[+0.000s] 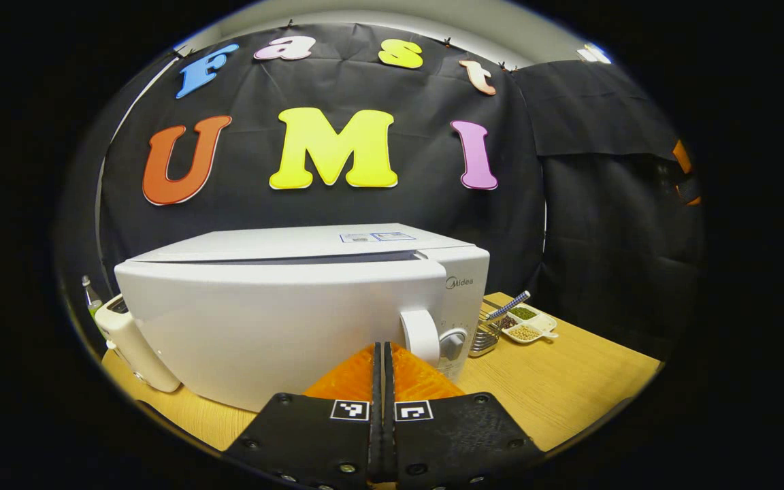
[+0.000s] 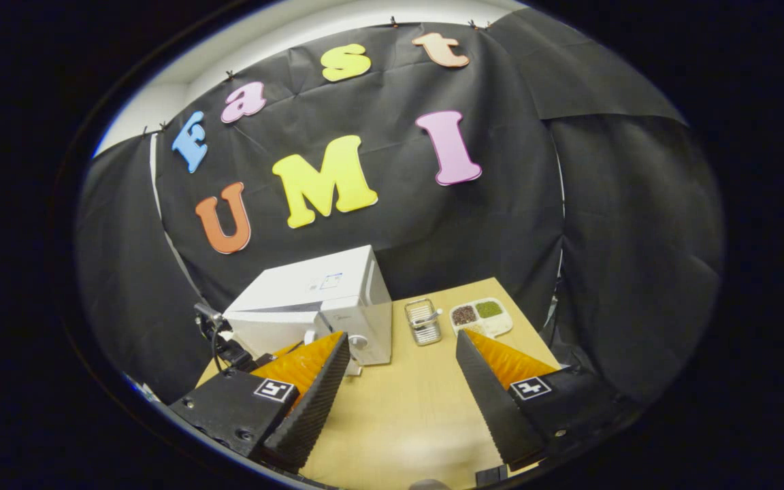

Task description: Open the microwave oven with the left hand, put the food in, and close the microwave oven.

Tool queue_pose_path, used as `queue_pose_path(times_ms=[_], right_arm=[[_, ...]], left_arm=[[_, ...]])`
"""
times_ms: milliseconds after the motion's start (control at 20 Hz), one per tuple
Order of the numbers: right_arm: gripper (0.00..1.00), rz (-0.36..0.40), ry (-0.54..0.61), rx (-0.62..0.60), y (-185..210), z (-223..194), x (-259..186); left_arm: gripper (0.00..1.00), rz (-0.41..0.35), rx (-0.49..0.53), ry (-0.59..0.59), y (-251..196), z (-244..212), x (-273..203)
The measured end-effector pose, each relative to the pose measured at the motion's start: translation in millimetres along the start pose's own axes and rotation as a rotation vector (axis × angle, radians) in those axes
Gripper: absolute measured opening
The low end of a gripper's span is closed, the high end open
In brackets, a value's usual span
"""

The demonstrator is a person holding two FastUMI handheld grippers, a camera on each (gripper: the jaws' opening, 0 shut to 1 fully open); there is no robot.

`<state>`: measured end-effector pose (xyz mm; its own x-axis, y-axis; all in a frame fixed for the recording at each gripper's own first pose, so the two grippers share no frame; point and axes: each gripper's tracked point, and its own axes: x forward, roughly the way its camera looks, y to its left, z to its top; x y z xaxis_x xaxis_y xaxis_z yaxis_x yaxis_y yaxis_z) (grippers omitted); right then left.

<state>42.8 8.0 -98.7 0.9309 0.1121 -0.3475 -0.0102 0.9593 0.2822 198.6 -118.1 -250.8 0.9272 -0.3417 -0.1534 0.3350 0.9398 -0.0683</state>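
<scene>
A white microwave (image 1: 283,320) stands on the wooden table (image 1: 569,381). Its door has a rounded handle (image 1: 419,335) at the right, beside a knob (image 1: 453,342). A narrow dark wedge runs between the door's top edge and the casing. My left gripper (image 1: 383,348) is shut on nothing, its tips just left of the handle and close to the door. A divided white dish of beans (image 2: 482,315) and a small metal tray (image 2: 422,321) lie right of the microwave (image 2: 327,299). My right gripper (image 2: 400,344) hangs open, high above the table (image 2: 405,408).
A white toaster-like appliance (image 1: 130,340) and a bottle (image 1: 90,296) stand left of the microwave. A blue-handled utensil (image 1: 508,306) rests by the bean dish (image 1: 530,323). A black device with a cable (image 2: 225,347) sits at the microwave's front. Black cloth walls enclose the table.
</scene>
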Motion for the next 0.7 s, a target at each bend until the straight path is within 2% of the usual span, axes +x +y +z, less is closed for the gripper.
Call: queue_pose_path(times_ms=[350, 600, 700], right_arm=[[1.0, -0.008, 0.011, 0.012, -6.6, 0.1, 6.1], [1.0, -0.008, 0.021, 0.026, -7.7, -2.7, 9.1], [1.0, 0.0, 0.025, 0.023, -4.4, -3.6, 9.3]], left_arm=[[0.0, 0.031, -0.034, 0.008, 7.6, 2.6, 17.6], [0.0, 0.044, -0.011, 0.0, 9.0, 5.6, 25.3], [0.0, 0.065, -0.038, 0.026, 8.7, 1.4, 23.9]])
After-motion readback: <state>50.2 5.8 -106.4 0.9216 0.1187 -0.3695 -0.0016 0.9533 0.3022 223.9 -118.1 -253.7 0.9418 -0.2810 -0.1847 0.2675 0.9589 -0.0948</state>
